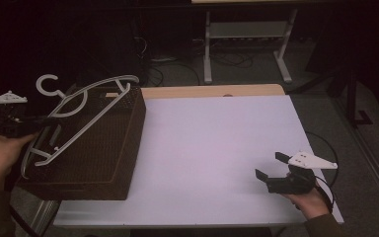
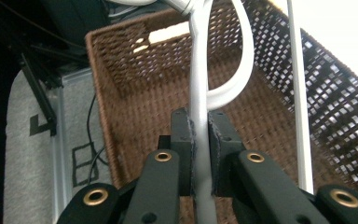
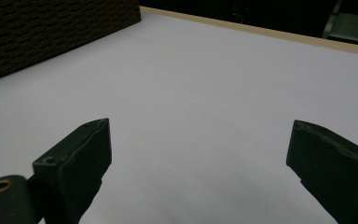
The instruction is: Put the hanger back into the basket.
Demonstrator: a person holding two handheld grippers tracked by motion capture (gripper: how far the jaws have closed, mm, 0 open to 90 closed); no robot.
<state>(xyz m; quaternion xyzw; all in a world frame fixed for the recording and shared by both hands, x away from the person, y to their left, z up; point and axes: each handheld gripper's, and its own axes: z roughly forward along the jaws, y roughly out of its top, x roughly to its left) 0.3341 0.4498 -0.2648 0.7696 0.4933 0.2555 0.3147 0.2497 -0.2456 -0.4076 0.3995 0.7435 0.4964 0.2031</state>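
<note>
A broad white table point(image 1: 217, 148) lies in front of me, its far edge a strip of pale wood, with dark floor and the legs of a metal frame beyond it. On the left end of the table sits a large brown wicker basket point(image 1: 108, 148), rectangular and open at the top, woven loosely enough that light comes through its walls; in my left gripper view I look down into it and see a slot handle cut in its far wall. Above the basket I hold a white plastic hanger point(image 1: 74, 123), tilted so its hook points up and away from me at the far left while its long bar slopes down toward me. It has smooth rounded arms, a curved inner loop and a thin straight bar. My left gripper point(image 2: 200, 154) is at the left edge of the table, level with the basket's near half, and its two black jaws are pressed tight against one arm of the hanger, which runs up between them. My right gripper point(image 1: 272, 167) hovers low over the near right part of the table, well apart from the basket, its jaws spread wide with bare white tabletop between them.
</note>
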